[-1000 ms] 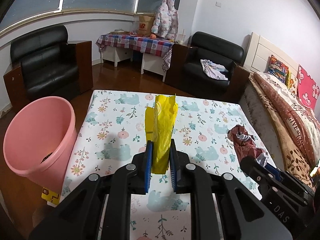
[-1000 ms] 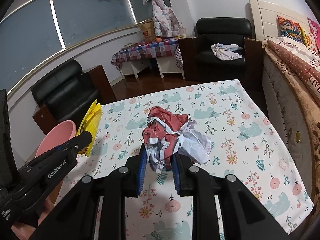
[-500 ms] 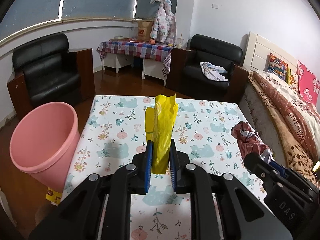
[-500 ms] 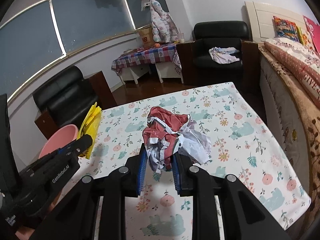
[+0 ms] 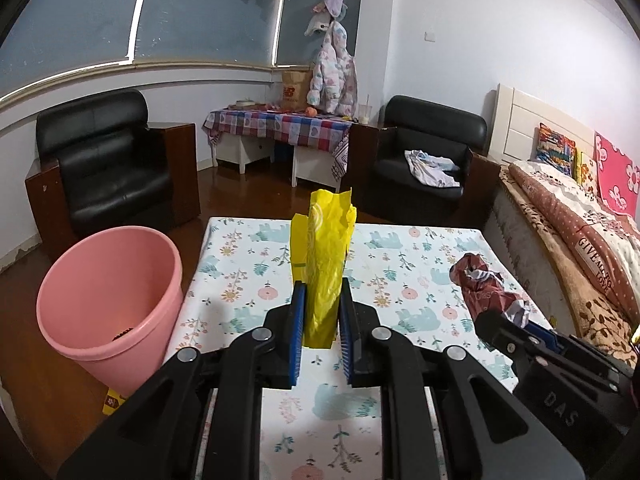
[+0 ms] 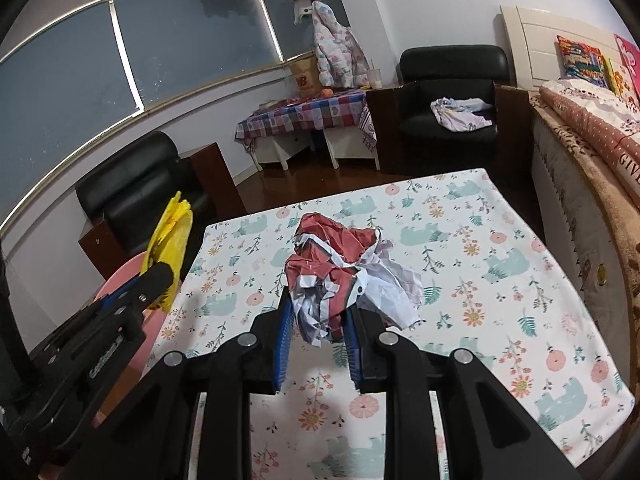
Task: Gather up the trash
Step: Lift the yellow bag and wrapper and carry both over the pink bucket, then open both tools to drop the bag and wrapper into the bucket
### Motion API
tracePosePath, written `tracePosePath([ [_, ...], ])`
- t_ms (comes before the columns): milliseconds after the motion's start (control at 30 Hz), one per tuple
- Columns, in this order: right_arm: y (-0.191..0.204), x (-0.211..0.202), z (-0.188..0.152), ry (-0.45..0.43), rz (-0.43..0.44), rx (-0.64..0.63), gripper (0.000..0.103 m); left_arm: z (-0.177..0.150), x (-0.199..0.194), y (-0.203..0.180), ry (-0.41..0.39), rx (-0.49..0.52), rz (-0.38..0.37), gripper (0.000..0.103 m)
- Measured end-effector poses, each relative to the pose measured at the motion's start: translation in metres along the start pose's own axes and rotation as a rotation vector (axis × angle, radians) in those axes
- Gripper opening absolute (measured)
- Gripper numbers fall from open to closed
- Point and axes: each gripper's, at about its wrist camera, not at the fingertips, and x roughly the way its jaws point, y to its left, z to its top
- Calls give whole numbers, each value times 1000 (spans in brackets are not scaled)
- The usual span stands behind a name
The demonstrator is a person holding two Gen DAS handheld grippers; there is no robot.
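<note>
Left hand-held gripper [image 5: 320,300]: jaws narrow, blue pads pressed on either side of a crumpled yellow plastic wrapper [image 5: 326,264], which stands upright between them and is held clear above the desk [image 5: 248,252]. In the right wrist view the same wrapper [image 6: 170,240] shows at the left, beyond the desk's edge, over the rim of the bin.

Right hand-held gripper [image 6: 318,320]: jaws narrow, blue pads clamped on a crumpled red-and-white paper wrapper [image 6: 336,268]. A loose white portion spills out to the right of the jaws. The wad is lifted off the desk surface. In the left wrist view this wrapper [image 5: 484,288] appears at the right, over the desk's right part, with the black body of the right hand-held gripper below it.

Desk: covered with a white cloth printed with pale green bears and pink flowers.

Round pink plastic bin [image 5: 108,308]: on the wooden floor, just beside the desk's left edge, tilted, mouth open. A small dark item lies inside near the bottom; it cannot be identified.

Beyond: black leather armchair [image 5: 108,164] behind the bin; bed [image 5: 580,248] with patterned blankets along the right side of the desk.
</note>
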Motion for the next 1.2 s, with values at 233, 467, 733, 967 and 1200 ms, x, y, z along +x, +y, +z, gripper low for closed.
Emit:
tracePosePath([
  [233,19,16,0,-1,24,-18,23,1,-1,23,-20,-18,12,15],
  [467,46,31,9,2,60,-51,23,3,-2,52,-37,-52,46,15],
  [733,100,55,22,22,171,-125,23,6,-6,104,-47,-112,141,15],
  [967,159,78,26,73,325,-186,23,4,-11,159,-38,-171,239,15],
  [1200,210,107,18,145,415,-245,23,-3,-4,203,16,-229,294,15],
])
